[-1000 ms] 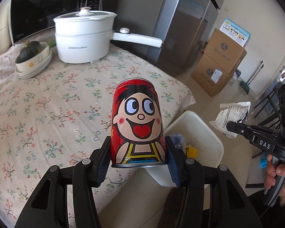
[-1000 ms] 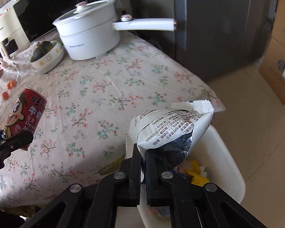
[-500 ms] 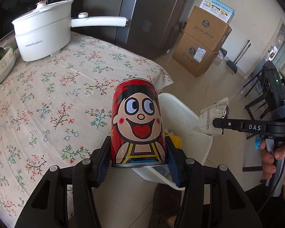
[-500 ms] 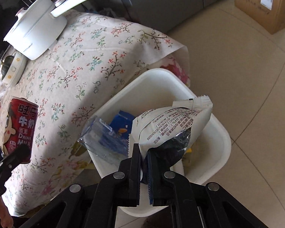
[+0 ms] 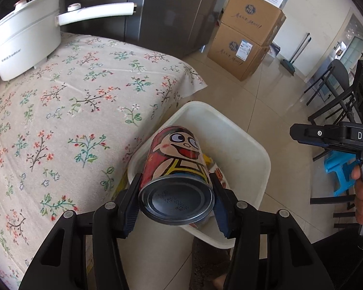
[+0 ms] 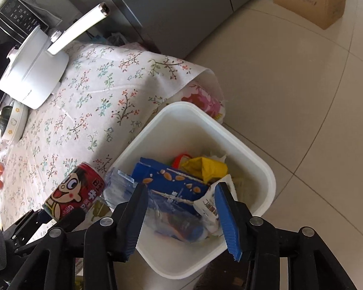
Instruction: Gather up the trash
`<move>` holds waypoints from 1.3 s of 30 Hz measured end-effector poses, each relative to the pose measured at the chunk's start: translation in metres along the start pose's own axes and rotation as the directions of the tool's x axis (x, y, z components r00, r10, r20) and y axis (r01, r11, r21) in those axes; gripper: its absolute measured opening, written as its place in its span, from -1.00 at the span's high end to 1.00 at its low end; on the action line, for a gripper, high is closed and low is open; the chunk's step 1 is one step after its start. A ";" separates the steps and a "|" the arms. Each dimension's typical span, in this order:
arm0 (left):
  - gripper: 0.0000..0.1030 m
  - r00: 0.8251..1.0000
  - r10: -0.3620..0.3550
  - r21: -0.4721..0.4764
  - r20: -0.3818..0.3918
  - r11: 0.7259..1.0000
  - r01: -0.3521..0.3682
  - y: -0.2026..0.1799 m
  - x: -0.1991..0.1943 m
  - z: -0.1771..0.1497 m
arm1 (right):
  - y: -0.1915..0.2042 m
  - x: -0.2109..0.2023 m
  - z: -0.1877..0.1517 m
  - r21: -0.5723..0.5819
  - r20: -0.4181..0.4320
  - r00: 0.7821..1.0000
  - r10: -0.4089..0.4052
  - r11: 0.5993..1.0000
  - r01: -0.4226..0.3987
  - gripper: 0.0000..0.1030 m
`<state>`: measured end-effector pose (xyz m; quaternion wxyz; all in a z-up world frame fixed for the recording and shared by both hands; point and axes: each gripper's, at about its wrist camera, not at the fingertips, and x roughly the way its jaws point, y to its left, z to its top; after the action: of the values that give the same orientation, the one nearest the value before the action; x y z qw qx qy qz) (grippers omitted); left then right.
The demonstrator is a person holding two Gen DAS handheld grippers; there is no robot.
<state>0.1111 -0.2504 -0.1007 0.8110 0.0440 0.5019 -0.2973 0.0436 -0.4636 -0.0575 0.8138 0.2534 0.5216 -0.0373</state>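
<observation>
My left gripper [image 5: 176, 200] is shut on a red cartoon-face milk can [image 5: 179, 169], tipped forward over the white trash bin [image 5: 259, 149] beside the table. The can [image 6: 72, 193] also shows at the bin's left rim in the right wrist view. My right gripper [image 6: 181, 215] is open and empty above the bin [image 6: 263, 169]. The white snack wrapper [image 6: 208, 207] lies in the bin among a blue carton [image 6: 169, 181], yellow packaging [image 6: 205, 169] and clear plastic.
A floral-cloth table [image 5: 60, 120] holds a white electric pot [image 5: 24, 43] with a long handle. A dark fridge [image 5: 171, 12] and cardboard boxes [image 5: 246, 43] stand behind. Black chairs [image 5: 331, 91] and a blue stool [image 5: 338, 169] stand at right.
The right gripper opened and let the snack wrapper fall into the bin. The left gripper moved over the bin and tilted the can forward.
</observation>
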 end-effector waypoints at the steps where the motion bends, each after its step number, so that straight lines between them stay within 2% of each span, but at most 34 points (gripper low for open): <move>1: -0.07 1.000 -0.009 0.007 0.001 1.000 0.009 -0.003 0.004 0.002 | -0.001 -0.001 0.000 -0.002 0.004 1.000 -0.003 1.000 0.003 0.01; 5: -0.07 0.996 -0.085 0.045 0.007 0.995 0.085 -0.016 0.021 0.008 | -0.006 -0.004 0.001 0.001 0.018 1.000 -0.023 1.000 0.023 -0.03; 8: -0.13 0.996 -0.083 0.052 0.008 0.995 0.083 -0.022 0.026 0.014 | -0.012 -0.006 0.003 0.009 0.024 0.999 -0.031 0.999 0.031 -0.04; 9: -0.25 0.997 -0.075 0.052 0.013 0.996 0.074 -0.023 0.025 0.016 | -0.013 -0.008 0.003 0.012 0.029 0.999 -0.034 0.999 0.034 -0.04; 12: -0.56 0.999 -0.024 0.062 0.044 0.998 0.021 -0.019 0.016 0.023 | -0.019 -0.010 0.005 0.014 0.037 0.998 -0.044 0.999 0.043 -0.12; 14: -0.69 0.998 0.016 0.064 0.058 0.998 -0.019 -0.014 0.007 0.024 | -0.021 -0.010 0.006 0.010 0.034 0.998 -0.055 0.998 0.055 -0.16; 18: -0.80 0.991 0.105 0.020 0.080 0.994 -0.107 0.005 -0.015 0.023 | -0.023 -0.010 0.006 0.007 0.031 0.996 -0.086 0.996 0.085 -0.24; 21: -0.90 0.983 0.160 -0.031 0.085 0.987 -0.158 0.018 -0.034 0.016 | -0.016 -0.014 0.005 -0.013 0.050 0.993 -0.106 0.994 0.107 -0.38; 24: -1.00 0.973 0.210 -0.079 0.098 0.976 -0.203 0.031 -0.060 0.002 | -0.001 -0.018 -0.001 -0.055 0.068 0.991 -0.114 0.992 0.118 -0.61; 25: -1.00 0.969 0.224 -0.091 0.105 0.972 -0.215 0.035 -0.070 -0.005 | 0.006 -0.020 -0.004 -0.072 0.074 0.990 -0.117 0.990 0.122 -0.76; 29: -1.00 0.938 0.312 -0.138 0.150 0.946 -0.293 0.048 -0.113 -0.030 | 0.044 -0.029 -0.018 -0.169 0.139 0.985 -0.102 0.978 0.125 -0.98; 32: -1.00 0.918 0.360 -0.188 0.168 0.926 -0.329 0.062 -0.146 -0.050 | 0.079 -0.035 -0.033 -0.256 0.178 0.982 -0.070 0.960 0.115 -1.00; 36: -1.00 0.878 0.441 -0.254 0.187 0.885 -0.390 0.083 -0.182 -0.078 | 0.123 -0.041 -0.056 -0.361 0.216 0.976 -0.027 0.927 0.105 -1.00; 39: -1.00 0.865 0.464 -0.296 0.191 0.868 -0.400 0.098 -0.205 -0.096 | 0.153 -0.040 -0.072 -0.424 0.210 0.978 0.017 0.903 0.075 -1.00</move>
<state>0.0217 -0.0445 0.0016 0.9139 0.0163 0.4031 -0.0452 0.0151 -0.3060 0.0108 0.8990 0.0549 0.4327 0.0397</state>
